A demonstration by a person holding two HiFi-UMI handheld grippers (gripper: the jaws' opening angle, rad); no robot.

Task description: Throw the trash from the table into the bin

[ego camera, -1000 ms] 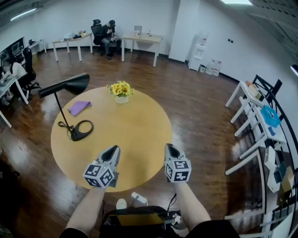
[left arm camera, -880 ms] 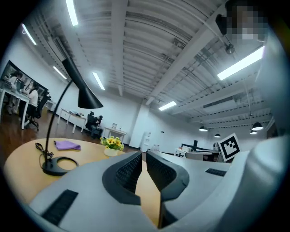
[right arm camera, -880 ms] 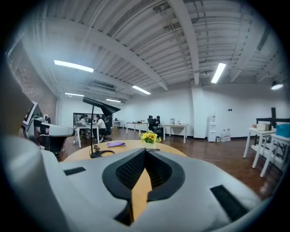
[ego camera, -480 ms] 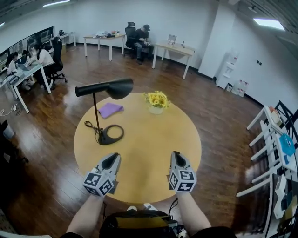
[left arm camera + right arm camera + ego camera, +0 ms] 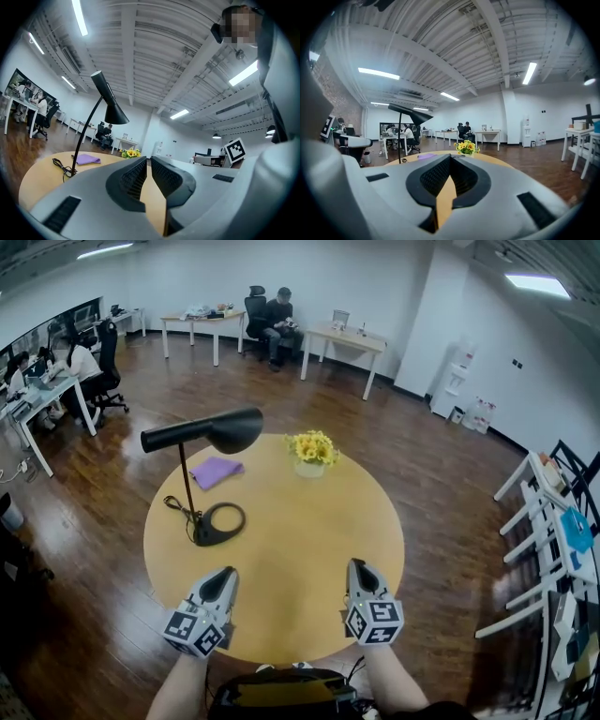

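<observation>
The person has turned to face the desk point(image 5: 291, 540) squarely. Over its near edge, the left gripper point(image 5: 223, 573) is barely ajar and the right gripper point(image 5: 359, 565) closed, both empty. The purple sheet point(image 5: 216, 471) at the far-left edge likely comes next.

On the round surface point(image 5: 281, 559) the lamp point(image 5: 200, 433) stands at the left, its base point(image 5: 218, 522) near the left rim. Behind the base lies what looks like a folded cloth point(image 5: 216, 471). Right of the cloth, near the far rim, stands the flower pot point(image 5: 310, 452). The left gripper point(image 5: 222, 576) and the right gripper point(image 5: 359, 568) hover over the near edge, well apart. Shelving point(image 5: 553, 540) stands on the floor at far right.
</observation>
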